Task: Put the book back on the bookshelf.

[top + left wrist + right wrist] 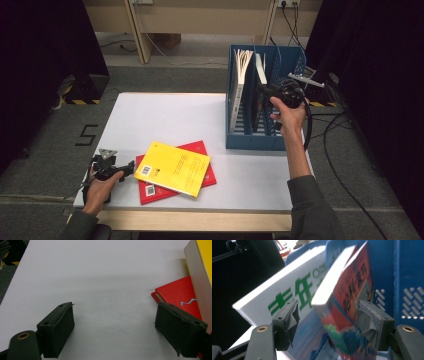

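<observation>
A yellow book (172,169) lies across a red book (150,192) at the front of the white table (165,115). My left gripper (132,167) rests just left of them, open with bare table between its jaws (115,327). The red book (178,291) and the yellow book's page edge (200,277) sit beside its right jaw. My right gripper (262,90) reaches into the blue file rack (250,140). Its jaws stand open (327,322) around a red-covered book (352,297) leaning upright in a slot. The left pad is clear of the book. A white book (294,290) stands alongside.
The rack stands at the table's back right, with the white book (239,75) in its left slot and dividers between slots. Cables trail off the right edge. Dark curtains flank both sides. A wooden frame stands beyond the table.
</observation>
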{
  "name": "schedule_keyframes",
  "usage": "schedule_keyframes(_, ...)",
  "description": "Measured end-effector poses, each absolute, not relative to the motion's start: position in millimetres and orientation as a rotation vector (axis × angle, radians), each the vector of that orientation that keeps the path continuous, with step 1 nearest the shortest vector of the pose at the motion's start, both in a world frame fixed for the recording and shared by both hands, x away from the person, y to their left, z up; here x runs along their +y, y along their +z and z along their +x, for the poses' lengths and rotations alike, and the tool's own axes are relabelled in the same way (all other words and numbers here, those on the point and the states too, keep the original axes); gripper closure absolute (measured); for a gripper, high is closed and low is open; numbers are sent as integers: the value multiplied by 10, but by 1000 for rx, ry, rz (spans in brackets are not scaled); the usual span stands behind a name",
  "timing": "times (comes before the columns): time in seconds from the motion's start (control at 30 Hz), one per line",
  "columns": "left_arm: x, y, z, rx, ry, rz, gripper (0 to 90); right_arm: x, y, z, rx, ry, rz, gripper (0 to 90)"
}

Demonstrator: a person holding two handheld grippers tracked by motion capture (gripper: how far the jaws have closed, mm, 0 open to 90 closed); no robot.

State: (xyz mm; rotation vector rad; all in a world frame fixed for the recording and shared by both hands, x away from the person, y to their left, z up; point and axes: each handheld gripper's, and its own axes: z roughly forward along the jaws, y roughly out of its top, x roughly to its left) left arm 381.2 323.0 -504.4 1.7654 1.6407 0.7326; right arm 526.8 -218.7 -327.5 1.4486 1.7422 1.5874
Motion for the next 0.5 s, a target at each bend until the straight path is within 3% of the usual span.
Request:
schedule_keyframes(0.23, 3229, -5043, 3812, 1640, 732, 1767, 145, -2071, -3514, 5320, 1770, 1556, 1478, 404)
schedule_keyframes(0.33, 3230, -5044, 3813, 1641, 733, 1766, 145, -2022, -3597, 5361, 1736, 1587, 1511, 473)
schedule_keyframes(0.5, 3230, -5043, 3813, 1641, 732, 1767, 145, -1927, -3629, 5394, 1686, 1638, 1540, 465)
